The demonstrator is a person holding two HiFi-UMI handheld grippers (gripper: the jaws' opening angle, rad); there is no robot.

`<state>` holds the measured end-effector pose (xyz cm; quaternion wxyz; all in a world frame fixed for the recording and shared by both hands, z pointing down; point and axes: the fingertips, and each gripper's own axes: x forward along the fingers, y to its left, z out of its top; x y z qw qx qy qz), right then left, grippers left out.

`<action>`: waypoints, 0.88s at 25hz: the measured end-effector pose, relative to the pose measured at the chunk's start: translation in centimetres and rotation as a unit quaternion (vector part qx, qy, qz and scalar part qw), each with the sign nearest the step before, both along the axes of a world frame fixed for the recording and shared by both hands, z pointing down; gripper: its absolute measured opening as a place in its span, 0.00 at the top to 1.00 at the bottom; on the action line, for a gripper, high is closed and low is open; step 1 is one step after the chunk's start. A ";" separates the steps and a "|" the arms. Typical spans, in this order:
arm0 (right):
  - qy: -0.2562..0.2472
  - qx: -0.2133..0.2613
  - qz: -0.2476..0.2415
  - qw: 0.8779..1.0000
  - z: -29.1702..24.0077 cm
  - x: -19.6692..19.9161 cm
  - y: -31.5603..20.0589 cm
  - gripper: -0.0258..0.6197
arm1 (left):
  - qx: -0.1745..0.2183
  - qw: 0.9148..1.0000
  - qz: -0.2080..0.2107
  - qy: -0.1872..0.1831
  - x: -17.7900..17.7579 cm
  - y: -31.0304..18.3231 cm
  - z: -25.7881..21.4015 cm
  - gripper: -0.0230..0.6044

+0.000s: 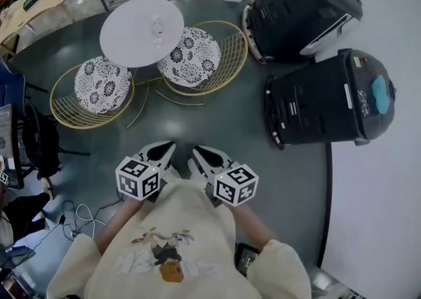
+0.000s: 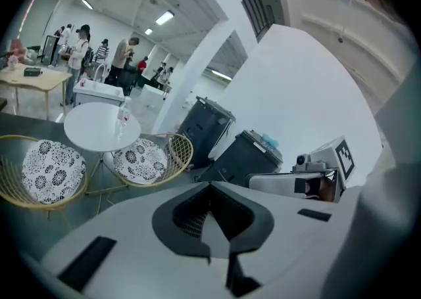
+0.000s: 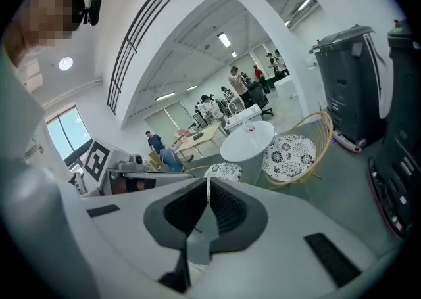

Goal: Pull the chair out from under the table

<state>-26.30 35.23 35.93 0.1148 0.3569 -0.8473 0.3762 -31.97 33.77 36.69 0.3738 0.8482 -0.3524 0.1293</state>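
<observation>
Two gold wire chairs stand on the dark floor [image 1: 197, 127], both drawn up to a round white tabletop [image 1: 131, 35]. The right-hand chair [image 1: 192, 56] carries a black-and-white patterned cushion; its curved wire back lies on the side away from the tabletop, toward the head view's right, and its open front points left and up that view, toward the table's middle. The back-to-front axis therefore runs roughly across the head view, and the tabletop's rim overlaps the cushion's near edge. The left-hand chair [image 1: 102, 85] has the same cushion and build. Its wire back arcs along the lower left and its front points up and right, so its axis runs diagonally toward the tabletop, whose rim just meets the cushion's edge. Thin gold legs of both chairs cross on the floor between them. A small clear vessel [image 1: 158, 27] stands upright near the tabletop's centre.

Two large black machines [image 1: 329, 97] stand to the right, well apart from the chairs. The left hand-held gripper [image 2: 210, 206] and the right hand-held gripper [image 3: 208, 204] are held side by side near the person's cream sweatshirt [image 1: 171, 238], well short of the chairs and pointing toward them. Each has its jaws together with nothing between them. Light cables [image 1: 79, 215] lie on the floor at lower left.
</observation>
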 end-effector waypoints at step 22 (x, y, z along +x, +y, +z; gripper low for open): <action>-0.028 -0.020 -0.012 0.999 2.3 11.8 -15.9 0.92 | -0.024 0.999 -0.024 -0.034 9.6 -14.3 3.0 0.95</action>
